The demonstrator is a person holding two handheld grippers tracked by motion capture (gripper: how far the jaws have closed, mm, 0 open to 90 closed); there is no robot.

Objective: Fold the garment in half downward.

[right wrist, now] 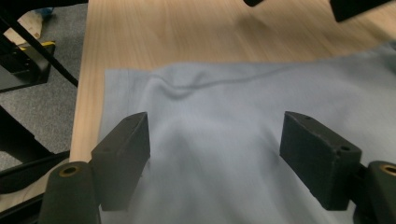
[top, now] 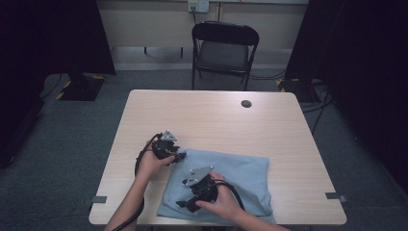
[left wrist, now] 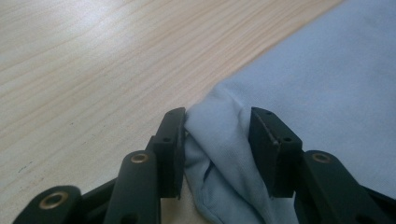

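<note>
A light blue cloth lies flat on the front part of the wooden table. My left gripper is at the cloth's far left corner. In the left gripper view that corner is bunched up between the jaws of the left gripper; it touches the left pad, and the jaws still stand apart. My right gripper hovers over the cloth's near left part and points toward its left edge. In the right gripper view the right gripper is wide open over the rumpled cloth, with nothing pinched.
A black folding chair stands behind the table. A small dark round hole sits near the table's far edge. Dark curtains and a stand base flank the table on grey carpet. Grey tape tabs mark the front corners.
</note>
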